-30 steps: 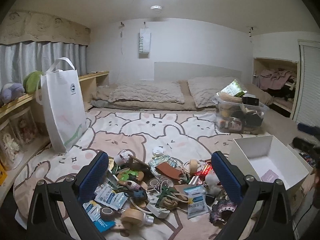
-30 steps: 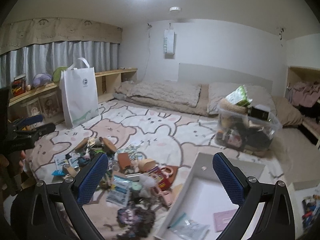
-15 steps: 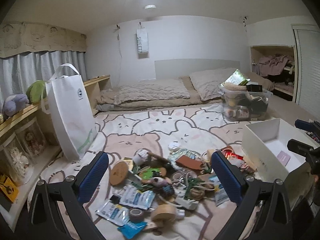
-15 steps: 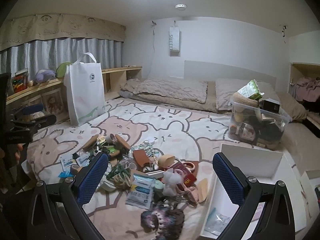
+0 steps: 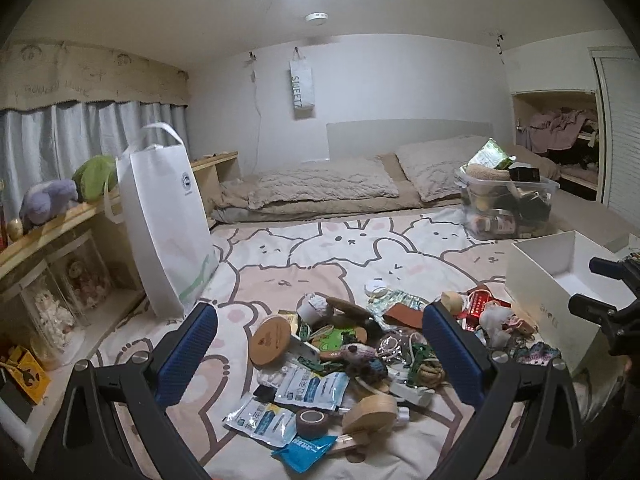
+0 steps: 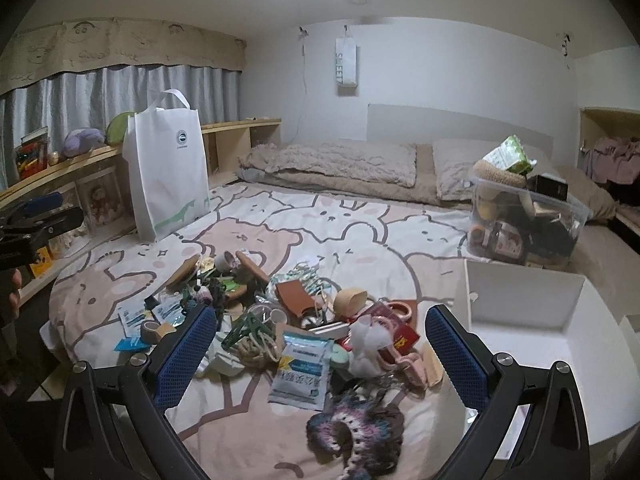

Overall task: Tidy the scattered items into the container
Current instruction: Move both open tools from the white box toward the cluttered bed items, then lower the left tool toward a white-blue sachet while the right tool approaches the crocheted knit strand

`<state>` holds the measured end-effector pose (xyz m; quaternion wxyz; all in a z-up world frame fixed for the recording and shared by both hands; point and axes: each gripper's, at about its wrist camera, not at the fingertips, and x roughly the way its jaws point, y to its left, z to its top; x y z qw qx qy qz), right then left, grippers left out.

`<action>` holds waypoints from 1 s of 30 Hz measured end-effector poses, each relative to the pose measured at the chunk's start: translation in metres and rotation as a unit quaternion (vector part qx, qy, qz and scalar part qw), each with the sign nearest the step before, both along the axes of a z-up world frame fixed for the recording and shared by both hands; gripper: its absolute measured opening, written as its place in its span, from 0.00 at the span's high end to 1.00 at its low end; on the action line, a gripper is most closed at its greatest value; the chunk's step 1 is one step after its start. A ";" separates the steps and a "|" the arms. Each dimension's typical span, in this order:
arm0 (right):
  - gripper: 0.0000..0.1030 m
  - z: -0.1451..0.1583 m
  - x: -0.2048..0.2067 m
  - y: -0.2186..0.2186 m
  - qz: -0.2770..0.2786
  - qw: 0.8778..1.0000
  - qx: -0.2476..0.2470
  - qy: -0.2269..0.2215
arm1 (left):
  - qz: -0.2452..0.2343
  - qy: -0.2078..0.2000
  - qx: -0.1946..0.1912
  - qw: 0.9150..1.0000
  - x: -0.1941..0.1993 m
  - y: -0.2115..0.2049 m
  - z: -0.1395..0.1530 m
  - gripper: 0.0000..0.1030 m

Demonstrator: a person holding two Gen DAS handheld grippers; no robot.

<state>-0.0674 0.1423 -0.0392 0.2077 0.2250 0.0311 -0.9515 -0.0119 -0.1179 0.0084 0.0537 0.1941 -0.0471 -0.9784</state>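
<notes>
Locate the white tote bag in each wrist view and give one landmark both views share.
Left wrist: the tote bag stands left of centre, against the shelf, behind the left gripper.
Right wrist: the tote bag stands upper left, at the blanket's far edge, well beyond the right gripper.
Shared landmark: the clear bin at right, before the pillows.

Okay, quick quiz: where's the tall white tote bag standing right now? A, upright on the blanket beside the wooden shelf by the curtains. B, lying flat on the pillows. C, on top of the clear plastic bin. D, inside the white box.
A: the white tote bag stands upright on the blanket next to the wooden shelf, apart from the white box.
</notes>
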 end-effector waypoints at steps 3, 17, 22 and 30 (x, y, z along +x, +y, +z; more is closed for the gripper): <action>0.00 -0.010 -0.001 -0.006 -0.003 1.000 0.005 -0.007 | 0.004 -0.007 0.022 1.000 -0.001 -0.016 -0.009 0.00; 0.00 -0.083 -0.015 -0.026 -0.039 0.997 0.060 -0.034 | 0.051 -0.067 0.035 0.996 -0.034 -0.076 -0.081 0.00; 0.00 -0.110 -0.021 -0.030 -0.042 0.995 0.076 -0.052 | 0.043 -0.095 0.039 0.994 -0.046 -0.081 -0.099 0.00; 0.00 -0.137 -0.028 -0.030 -0.069 0.991 0.102 -0.052 | 0.068 -0.130 0.049 0.988 -0.063 -0.099 -0.127 0.00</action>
